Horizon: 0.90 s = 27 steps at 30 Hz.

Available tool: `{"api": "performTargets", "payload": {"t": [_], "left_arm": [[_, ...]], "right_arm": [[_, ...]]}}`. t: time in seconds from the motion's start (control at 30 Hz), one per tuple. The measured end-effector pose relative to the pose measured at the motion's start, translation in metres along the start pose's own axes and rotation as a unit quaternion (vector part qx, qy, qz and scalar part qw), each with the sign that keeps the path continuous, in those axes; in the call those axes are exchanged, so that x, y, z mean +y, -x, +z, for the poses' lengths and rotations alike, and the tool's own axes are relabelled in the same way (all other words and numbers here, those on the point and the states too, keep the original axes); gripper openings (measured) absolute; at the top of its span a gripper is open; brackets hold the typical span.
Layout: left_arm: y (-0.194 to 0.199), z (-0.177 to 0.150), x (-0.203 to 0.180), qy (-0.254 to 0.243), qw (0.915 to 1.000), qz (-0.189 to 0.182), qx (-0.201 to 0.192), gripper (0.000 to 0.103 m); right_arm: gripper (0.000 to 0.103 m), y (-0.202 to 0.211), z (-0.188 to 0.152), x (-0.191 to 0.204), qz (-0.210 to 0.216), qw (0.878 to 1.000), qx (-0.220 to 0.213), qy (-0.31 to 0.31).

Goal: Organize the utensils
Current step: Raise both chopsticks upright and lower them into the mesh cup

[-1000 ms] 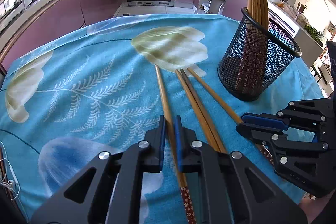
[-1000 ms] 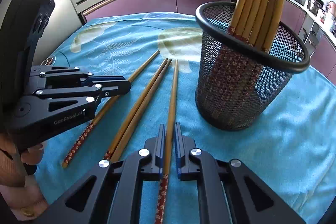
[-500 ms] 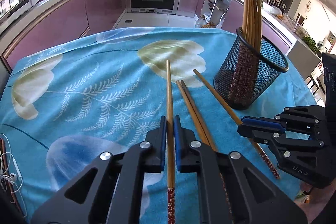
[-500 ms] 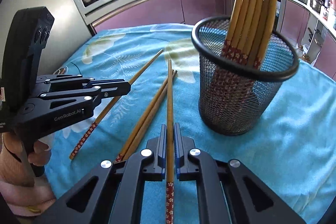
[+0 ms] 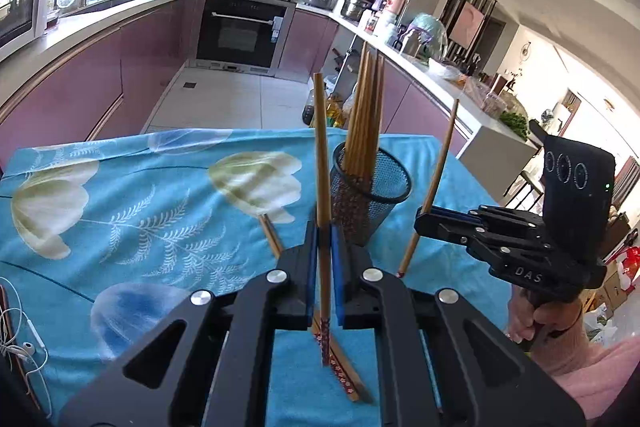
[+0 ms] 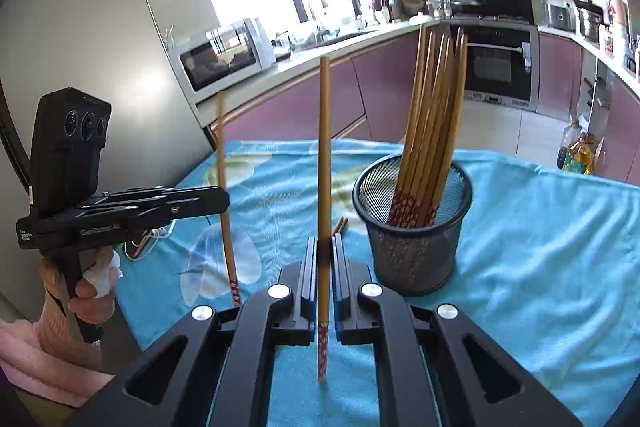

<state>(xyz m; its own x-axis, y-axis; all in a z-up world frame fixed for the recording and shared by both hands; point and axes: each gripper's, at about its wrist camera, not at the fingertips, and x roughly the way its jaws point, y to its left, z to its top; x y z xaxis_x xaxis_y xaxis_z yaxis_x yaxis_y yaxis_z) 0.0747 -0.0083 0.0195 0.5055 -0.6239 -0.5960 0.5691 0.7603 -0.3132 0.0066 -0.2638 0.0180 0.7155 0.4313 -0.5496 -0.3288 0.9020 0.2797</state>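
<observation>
Two chopsticks are off the blue cloth (image 5: pixel 160 227) — the left gripper (image 5: pixel 324 247) clamps one chopstick (image 5: pixel 321 155), the right gripper (image 6: pixel 324 259) another chopstick (image 6: pixel 324 163). Both point up beside the mesh holder (image 6: pixel 412 259) of chopsticks; two lie loose (image 5: pixel 344 375).

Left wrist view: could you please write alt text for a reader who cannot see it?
The left gripper clamps one chopstick upright above a blue floral tablecloth. Beyond stands a black mesh holder of chopsticks; the right gripper holds another chopstick.
</observation>
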Motion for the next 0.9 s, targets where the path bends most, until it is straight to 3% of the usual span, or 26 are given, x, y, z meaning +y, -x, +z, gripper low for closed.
{"api": "performTargets", "payload": {"t": [0.27,0.9], "left_arm": [[0.025,0.022,-0.017,-0.001,0.9986,-0.028,-0.044,0.007],[0.027,0.106,-0.067,-0.039,0.9917,-0.022,-0.121,0.007]], "right_arm": [[0.006,0.025,0.015,-0.007,-0.004,0.999,-0.039,0.007],[0.006,0.063,0.076,-0.017,-0.051,0.991,-0.116,0.039]]}}
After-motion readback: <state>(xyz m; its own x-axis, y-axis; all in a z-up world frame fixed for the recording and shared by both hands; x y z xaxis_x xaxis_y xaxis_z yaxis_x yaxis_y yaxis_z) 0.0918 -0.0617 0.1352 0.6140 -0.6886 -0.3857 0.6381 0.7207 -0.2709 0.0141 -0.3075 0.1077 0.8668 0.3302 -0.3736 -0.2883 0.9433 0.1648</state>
